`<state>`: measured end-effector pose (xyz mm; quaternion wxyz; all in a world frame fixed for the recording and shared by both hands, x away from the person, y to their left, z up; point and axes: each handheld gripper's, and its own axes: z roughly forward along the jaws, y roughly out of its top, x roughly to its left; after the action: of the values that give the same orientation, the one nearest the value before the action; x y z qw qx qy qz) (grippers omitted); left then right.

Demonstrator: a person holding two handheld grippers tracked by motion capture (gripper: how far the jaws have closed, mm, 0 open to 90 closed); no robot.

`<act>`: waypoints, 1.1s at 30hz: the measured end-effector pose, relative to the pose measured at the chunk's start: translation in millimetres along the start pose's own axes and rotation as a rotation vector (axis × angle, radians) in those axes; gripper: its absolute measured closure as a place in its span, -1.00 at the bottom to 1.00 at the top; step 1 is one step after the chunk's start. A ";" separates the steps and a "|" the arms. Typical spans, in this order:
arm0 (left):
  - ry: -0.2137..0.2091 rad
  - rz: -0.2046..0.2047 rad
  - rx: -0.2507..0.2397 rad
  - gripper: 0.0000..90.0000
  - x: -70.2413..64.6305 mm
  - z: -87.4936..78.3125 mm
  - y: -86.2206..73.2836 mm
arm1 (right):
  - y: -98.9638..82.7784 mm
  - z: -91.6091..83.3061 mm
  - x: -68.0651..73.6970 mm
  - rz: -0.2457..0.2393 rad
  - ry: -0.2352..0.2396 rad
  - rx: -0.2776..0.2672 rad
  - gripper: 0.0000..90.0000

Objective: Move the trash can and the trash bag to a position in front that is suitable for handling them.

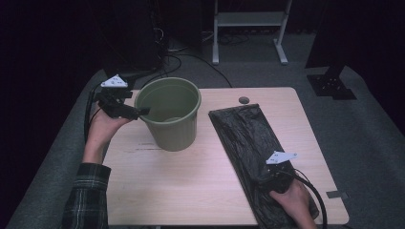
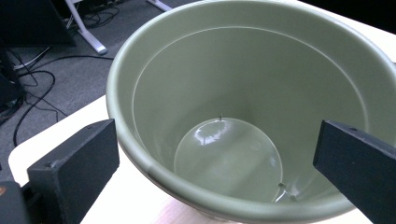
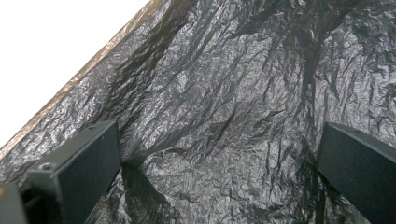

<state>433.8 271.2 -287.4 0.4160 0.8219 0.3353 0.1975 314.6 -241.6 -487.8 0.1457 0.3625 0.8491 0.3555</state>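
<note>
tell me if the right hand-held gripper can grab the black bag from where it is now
Probably yes: the right hand-held gripper sits low over the black bag, jaws spread wide with crinkled plastic between them. Nothing lies in the way; the green bucket stands apart.

A light wood-grain bench (image 1: pixel 191 191) with rounded corners is shown standing on grey carpet (image 1: pixel 372 124). A small round grommet (image 1: pixel 244 100) is set near its far edge, and a strip of grey tape (image 1: pixel 337 194) lies at its right near corner. Beyond the bench, a white metal frame (image 1: pixel 248 28) with a low shelf is seen, with black cables (image 1: pixel 176 59) trailing across the floor beside it. A dark stand base (image 1: pixel 332 83) is placed at the right. The far room is left in deep shadow.
</note>
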 end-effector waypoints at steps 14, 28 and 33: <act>-0.001 -0.032 0.071 -1.00 11.0 21.6 -8.4 | 0.0 -0.1 0.2 -0.002 0.003 0.001 -1.00; -0.037 -0.083 0.053 -1.00 10.4 30.4 -16.1 | 0.0 -0.1 0.2 -0.004 0.004 0.001 -1.00; -0.039 -0.081 0.062 -1.00 5.4 30.2 -15.9 | 0.0 -0.1 0.2 -0.003 0.005 0.001 -1.00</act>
<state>449.6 265.2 -317.4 0.4042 0.8239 0.3661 0.1539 314.4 -241.5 -487.7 0.1442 0.3603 0.8503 0.3556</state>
